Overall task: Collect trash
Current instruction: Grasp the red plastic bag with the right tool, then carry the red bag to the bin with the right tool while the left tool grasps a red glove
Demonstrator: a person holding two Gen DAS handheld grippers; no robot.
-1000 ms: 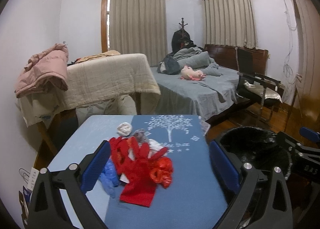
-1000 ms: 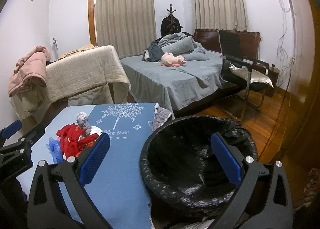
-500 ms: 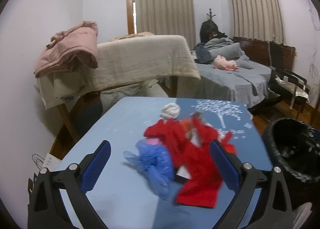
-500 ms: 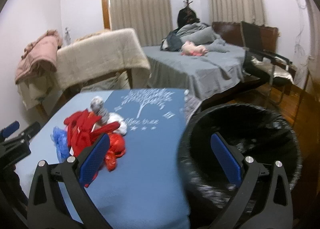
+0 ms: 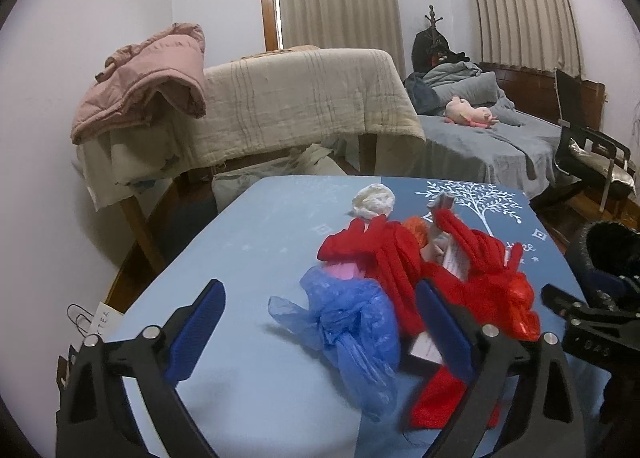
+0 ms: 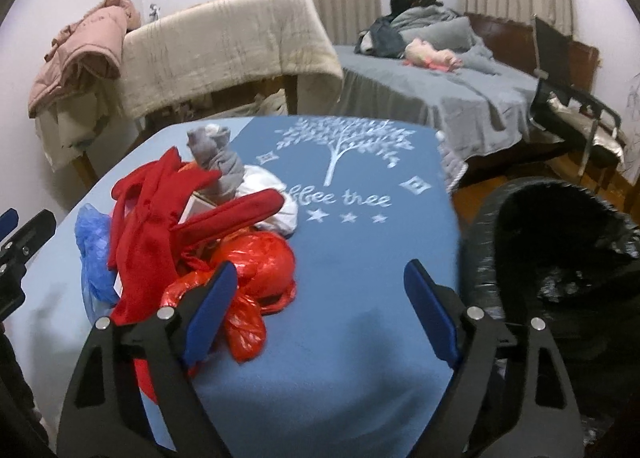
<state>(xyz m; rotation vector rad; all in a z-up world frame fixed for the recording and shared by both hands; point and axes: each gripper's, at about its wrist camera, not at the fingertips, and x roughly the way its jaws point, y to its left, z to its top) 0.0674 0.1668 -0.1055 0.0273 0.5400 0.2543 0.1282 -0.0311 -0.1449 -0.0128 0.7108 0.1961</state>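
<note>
While both tongs, left (image 5: pixel 320 328) and right (image 6: pixel 316 314), gape empty, the right just narrowing, tangled rags (image 6: pixel 156 214) could drag neighbouring bags (image 6: pixel 256 258) off the table (image 6: pixel 360 258).

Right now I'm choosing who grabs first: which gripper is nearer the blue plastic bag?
Left. The left gripper frames the blue plastic bag between its open jaws; the right gripper sits across the pile by the red plastic bag.

both hand-held grippers gape, the right (image 6: pixel 320 314) just narrowing.

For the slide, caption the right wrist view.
Open right tool nears the red plastic bag on the blue table, beside the black-lined bin.
</note>
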